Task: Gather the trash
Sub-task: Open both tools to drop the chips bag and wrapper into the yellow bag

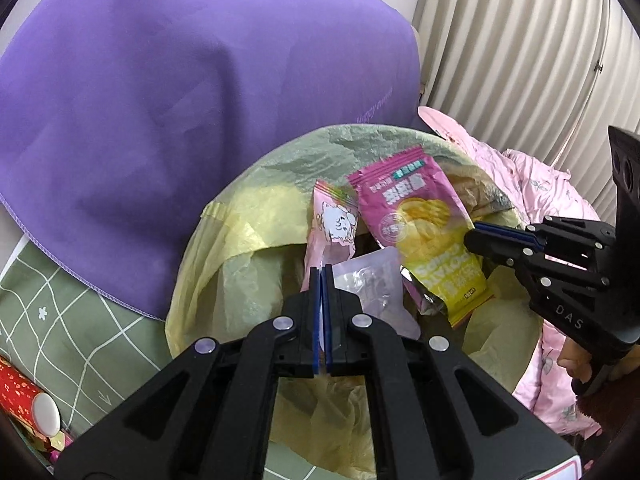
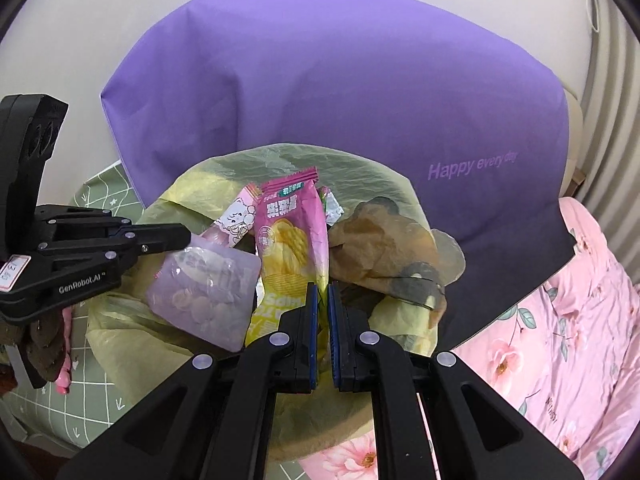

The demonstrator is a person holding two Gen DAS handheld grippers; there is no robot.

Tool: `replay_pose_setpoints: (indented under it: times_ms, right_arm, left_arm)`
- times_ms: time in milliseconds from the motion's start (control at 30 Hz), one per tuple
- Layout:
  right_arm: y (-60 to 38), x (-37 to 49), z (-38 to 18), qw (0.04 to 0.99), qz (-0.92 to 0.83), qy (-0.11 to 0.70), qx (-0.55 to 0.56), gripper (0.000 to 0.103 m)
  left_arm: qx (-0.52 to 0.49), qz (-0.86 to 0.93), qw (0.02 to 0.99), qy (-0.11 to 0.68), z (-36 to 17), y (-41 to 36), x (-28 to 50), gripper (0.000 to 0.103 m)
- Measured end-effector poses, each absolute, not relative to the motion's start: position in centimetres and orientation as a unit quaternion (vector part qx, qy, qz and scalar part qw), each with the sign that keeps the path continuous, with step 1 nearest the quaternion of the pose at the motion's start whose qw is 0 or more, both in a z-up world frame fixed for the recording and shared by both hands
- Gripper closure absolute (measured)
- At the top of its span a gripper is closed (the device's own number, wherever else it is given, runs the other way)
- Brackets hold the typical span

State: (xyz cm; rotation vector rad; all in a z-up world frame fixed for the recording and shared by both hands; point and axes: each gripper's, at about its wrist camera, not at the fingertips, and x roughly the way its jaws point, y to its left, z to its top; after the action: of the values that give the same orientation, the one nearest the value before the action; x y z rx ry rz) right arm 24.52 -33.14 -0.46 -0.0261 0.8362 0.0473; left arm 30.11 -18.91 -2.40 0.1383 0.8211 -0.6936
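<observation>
A bin lined with a yellow bag (image 1: 240, 240) (image 2: 168, 208) stands below both grippers. My left gripper (image 1: 322, 272) is shut on a clear purple pouch (image 1: 372, 284) (image 2: 208, 292) and a pink cartoon wrapper (image 1: 332, 224) (image 2: 236, 216), held over the bin mouth. My right gripper (image 2: 322, 292) is shut on a pink and yellow chip bag (image 2: 292, 248) (image 1: 420, 224) over the bin. The right gripper also shows in the left wrist view (image 1: 476, 236), and the left gripper in the right wrist view (image 2: 180, 236). Brown paper (image 2: 384, 248) lies in the bin.
A purple pillow (image 1: 180, 100) (image 2: 340, 92) lies behind the bin. Green checked bedding (image 1: 60, 320) is at left with a red tube (image 1: 24, 396). Pink floral fabric (image 2: 560, 320) (image 1: 536, 184) lies at right. A ribbed wall (image 1: 520, 40) is at far right.
</observation>
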Motion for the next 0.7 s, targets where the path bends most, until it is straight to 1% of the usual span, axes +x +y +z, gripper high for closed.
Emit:
replay_pose_setpoints:
  times_ms: [133,267,333,400,467,533,600,633,700]
  right_arm:
    - [-33.0,24.1,-0.2,0.915,0.026,0.402,-0.009,0.096]
    - [-32.8,23.8,0.1,0.918,0.026,0.396,-0.005,0.096]
    - [-32.8,23.7,0.3,0.919,0.023,0.393,-0.006,0.095]
    - [-32.7,23.4,0.4,0.92,0.017,0.391,-0.008,0.095]
    - [-32.8,23.2,0.5,0.921,0.011,0.389,-0.006,0.094]
    - [-33.0,23.0,0.5,0.922,0.004,0.388,-0.005,0.092]
    - [-33.2,22.9,0.6,0.923,-0.001,0.385,-0.001,0.075]
    - [-33.3,22.8,0.7,0.924,0.0,0.382,0.004,0.064]
    - [-33.4,22.5,1.0,0.927,-0.001,0.374,0.01,0.063]
  left_arm:
    - [0.053,-0.331,0.86,0.385,-1.7,-18.1,30.4,0.102]
    - [0.019,-0.334,0.858,0.389,-1.2,-16.9,31.3,0.102]
    - [0.008,-0.335,0.858,0.39,-1.1,-16.5,31.6,0.1]
    - [-0.004,-0.337,0.856,0.392,-0.9,-16.0,31.6,0.085]
    - [-0.015,-0.34,0.856,0.389,-0.5,-15.5,31.5,0.079]
    - [-0.019,-0.337,0.86,0.382,-0.2,-15.3,31.2,0.077]
    - [-0.022,-0.328,0.867,0.374,0.2,-14.7,30.8,0.07]
    - [-0.023,-0.322,0.871,0.37,0.4,-14.4,30.6,0.069]
    - [-0.023,-0.309,0.88,0.359,0.9,-13.5,30.1,0.068]
